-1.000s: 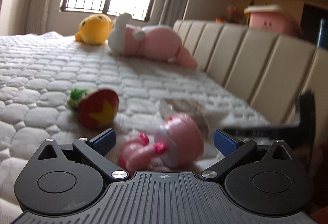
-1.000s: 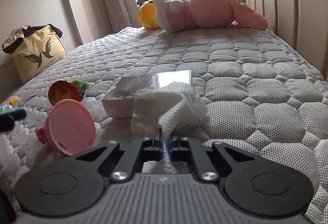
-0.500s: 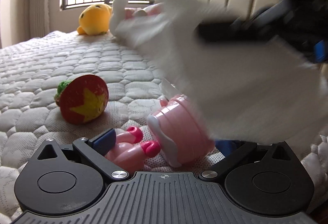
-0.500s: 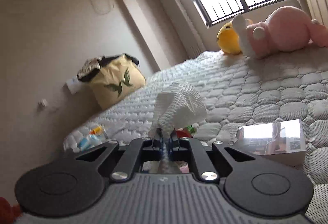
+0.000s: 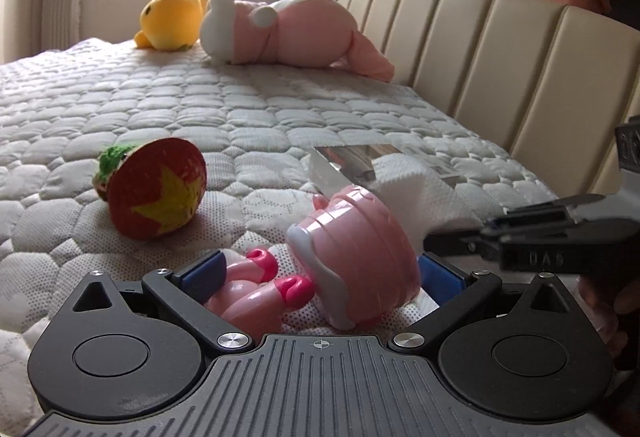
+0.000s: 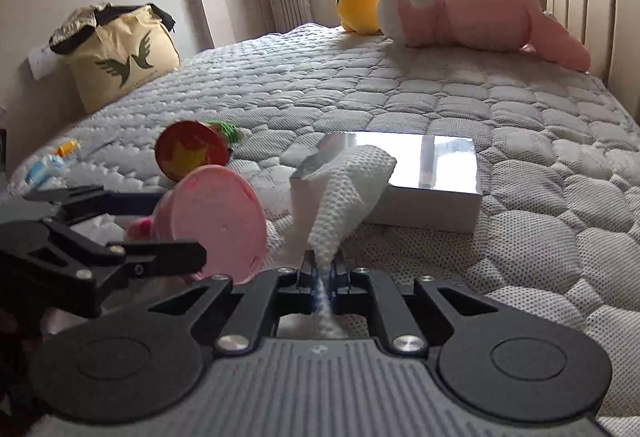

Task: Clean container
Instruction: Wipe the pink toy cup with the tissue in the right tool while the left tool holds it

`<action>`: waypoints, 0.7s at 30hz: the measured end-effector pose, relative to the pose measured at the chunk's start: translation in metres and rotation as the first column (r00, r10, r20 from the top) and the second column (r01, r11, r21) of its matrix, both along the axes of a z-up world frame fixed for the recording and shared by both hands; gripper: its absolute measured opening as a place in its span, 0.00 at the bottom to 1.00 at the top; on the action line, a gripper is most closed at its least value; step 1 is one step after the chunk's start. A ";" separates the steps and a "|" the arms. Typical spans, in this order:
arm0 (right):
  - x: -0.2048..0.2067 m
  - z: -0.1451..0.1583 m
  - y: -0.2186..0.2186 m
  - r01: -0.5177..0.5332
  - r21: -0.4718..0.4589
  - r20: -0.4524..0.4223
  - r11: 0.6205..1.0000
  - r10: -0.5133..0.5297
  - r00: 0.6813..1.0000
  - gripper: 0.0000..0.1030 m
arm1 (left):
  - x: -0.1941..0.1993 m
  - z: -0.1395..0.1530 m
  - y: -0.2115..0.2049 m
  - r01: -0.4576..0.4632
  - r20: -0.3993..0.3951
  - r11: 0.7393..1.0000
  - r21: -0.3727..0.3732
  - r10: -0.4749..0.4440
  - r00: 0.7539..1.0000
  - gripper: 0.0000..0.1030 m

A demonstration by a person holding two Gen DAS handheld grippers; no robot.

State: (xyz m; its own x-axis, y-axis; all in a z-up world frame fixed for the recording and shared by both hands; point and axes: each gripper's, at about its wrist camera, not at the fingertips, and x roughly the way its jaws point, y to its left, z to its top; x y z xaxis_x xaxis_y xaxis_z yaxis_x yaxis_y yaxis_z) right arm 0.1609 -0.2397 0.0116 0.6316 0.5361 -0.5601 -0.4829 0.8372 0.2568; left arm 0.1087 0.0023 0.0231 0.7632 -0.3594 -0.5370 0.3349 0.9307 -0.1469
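A pink toy-shaped container point(image 5: 352, 253) lies on its side on the quilted bed, its pink legs point(image 5: 256, 289) pointing toward the camera. My left gripper point(image 5: 320, 269) is open, its blue pads on either side of the container. The right wrist view shows the container's round pink face point(image 6: 212, 213) with the left gripper point(image 6: 180, 227) straddling it. My right gripper point(image 6: 322, 265) is shut on a white paper towel point(image 6: 348, 185) that sticks up from its jaws. In the left wrist view, the right gripper point(image 5: 520, 237) reaches in from the right, with the paper towel point(image 5: 416, 193) just behind the container.
A red strawberry-shaped toy point(image 5: 156, 193) lies left of the container. A shiny silver box point(image 6: 420, 177) sits behind the towel. Pink plush point(image 5: 280, 33) and yellow plush point(image 5: 172, 19) rest near the window. A padded headboard point(image 5: 500, 57) bounds the right, and a tote bag point(image 6: 120, 57) the left.
My right gripper swung the paper towel up across the left wrist view, then came back down beside the pink container. The left gripper moved in closer around the container.
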 end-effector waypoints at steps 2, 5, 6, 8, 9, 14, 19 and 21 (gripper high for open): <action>-0.001 0.018 0.001 -0.036 0.134 0.011 0.990 0.035 0.999 0.07 | -0.010 0.009 0.010 0.018 0.029 1.000 -0.003 -0.018 0.999 1.00; -0.012 0.050 0.008 -0.151 0.330 0.086 0.932 0.130 0.988 0.07 | -0.032 0.020 0.026 0.015 0.107 0.999 0.051 -0.021 0.994 1.00; -0.015 0.061 0.014 -0.196 0.375 0.120 0.906 0.162 0.979 0.07 | -0.035 0.020 0.030 0.012 0.111 0.998 0.063 -0.019 0.994 1.00; -0.020 0.071 0.036 -0.253 0.336 0.176 0.907 0.203 0.963 0.13 | -0.039 0.019 0.036 0.009 0.105 0.997 0.073 -0.017 0.994 1.00; -0.023 0.068 0.049 -0.263 0.280 0.189 0.923 0.215 0.958 0.13 | -0.038 0.017 0.036 0.010 0.087 0.997 0.076 -0.016 0.996 1.00; -0.033 0.033 0.059 -0.182 0.115 0.135 0.977 0.166 0.977 0.13 | -0.042 0.011 0.032 0.048 0.060 0.994 0.101 -0.054 0.997 1.00; -0.042 0.020 0.014 -0.007 0.078 0.125 0.997 -0.003 0.992 0.12 | -0.028 0.016 -0.002 0.157 0.090 0.984 0.088 -0.164 0.982 1.00; -0.041 0.014 -0.005 0.068 0.110 0.096 0.992 -0.079 0.992 0.12 | -0.018 0.014 -0.026 0.162 0.099 0.973 0.163 -0.179 0.979 1.00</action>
State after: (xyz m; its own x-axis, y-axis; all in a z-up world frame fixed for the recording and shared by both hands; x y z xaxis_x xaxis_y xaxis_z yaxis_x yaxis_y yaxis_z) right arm 0.1195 -0.2444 0.0258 0.7217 0.5390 -0.4343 -0.4486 0.8420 0.2995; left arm 0.0909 -0.0235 0.0369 0.7562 -0.4094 -0.5104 0.4965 0.8671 0.0402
